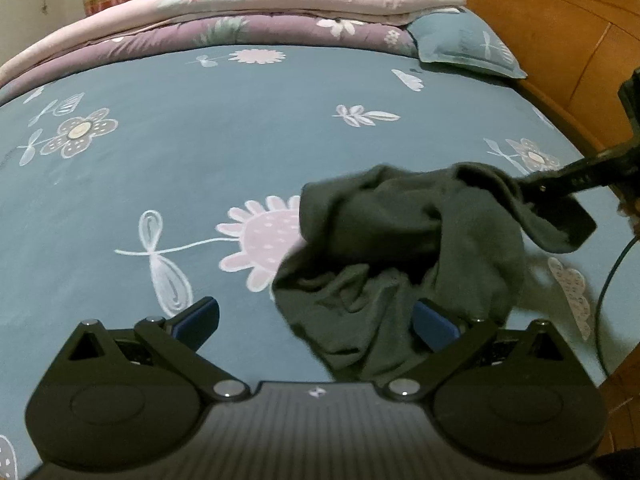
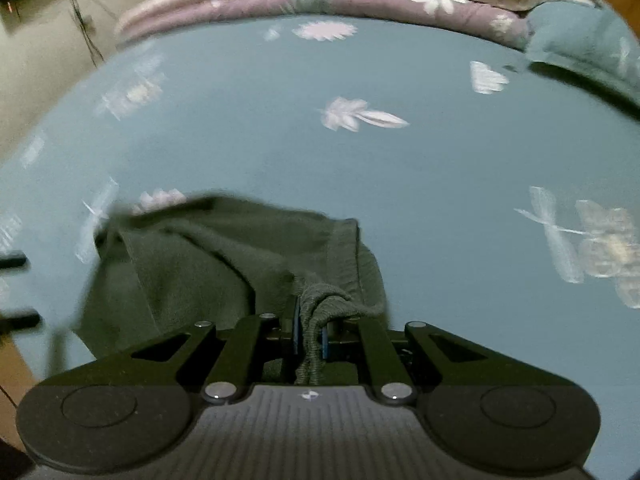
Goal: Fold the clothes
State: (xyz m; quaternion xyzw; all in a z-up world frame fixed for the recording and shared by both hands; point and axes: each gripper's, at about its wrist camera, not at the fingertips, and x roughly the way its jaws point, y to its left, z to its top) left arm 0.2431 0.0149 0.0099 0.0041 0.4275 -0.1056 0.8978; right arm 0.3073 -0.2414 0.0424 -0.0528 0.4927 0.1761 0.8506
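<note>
A dark green garment [image 1: 384, 248] hangs crumpled above a blue floral bedsheet [image 1: 200, 148]. My right gripper [image 2: 309, 328] is shut on a ribbed edge of the garment [image 2: 224, 256] and lifts it; in the left wrist view it comes in from the right [image 1: 560, 188]. My left gripper [image 1: 316, 322] is open, its blue pads wide apart. The garment's lower part hangs over its right finger [image 1: 434, 326]; nothing is held between the pads.
Folded pink and purple quilts [image 1: 240, 12] lie along the far side of the bed. A blue pillow [image 1: 464, 44] sits at the back right by a wooden headboard [image 1: 560, 40]. A cable [image 1: 608, 292] hangs at the right edge.
</note>
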